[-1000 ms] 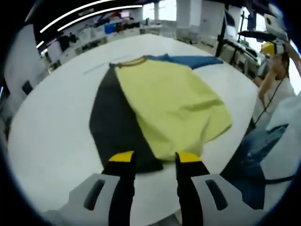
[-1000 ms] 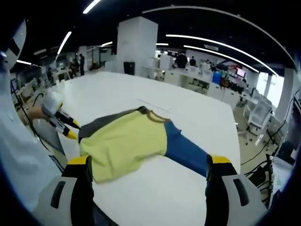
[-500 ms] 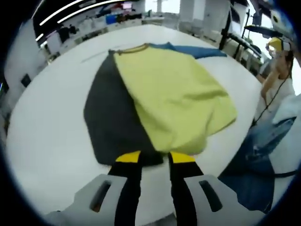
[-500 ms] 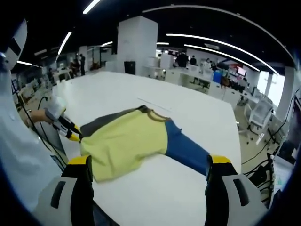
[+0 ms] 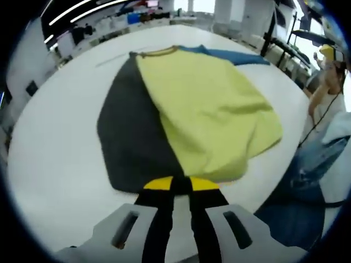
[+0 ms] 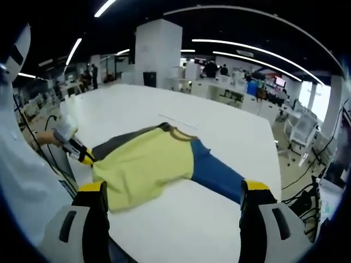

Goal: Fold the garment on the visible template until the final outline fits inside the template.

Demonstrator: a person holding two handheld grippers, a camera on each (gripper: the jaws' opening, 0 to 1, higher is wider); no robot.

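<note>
We see the left gripper (image 5: 181, 183) with jaws nearly pressed together, pinching the hem of the T-shirt (image 5: 186, 109). The right gripper (image 6: 173, 189) hovers with jaws spread wide. The T-shirt lies flat on the white table (image 5: 49, 159), collar away from the left gripper, yellow front, dark side, blue sleeve (image 6: 216, 175) outstretched. Desks (image 6: 241, 96) stand beyond.

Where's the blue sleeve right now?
In the right gripper view the blue sleeve lies flat on the white table, stretching from the yellow panel toward the right tongs.
</note>
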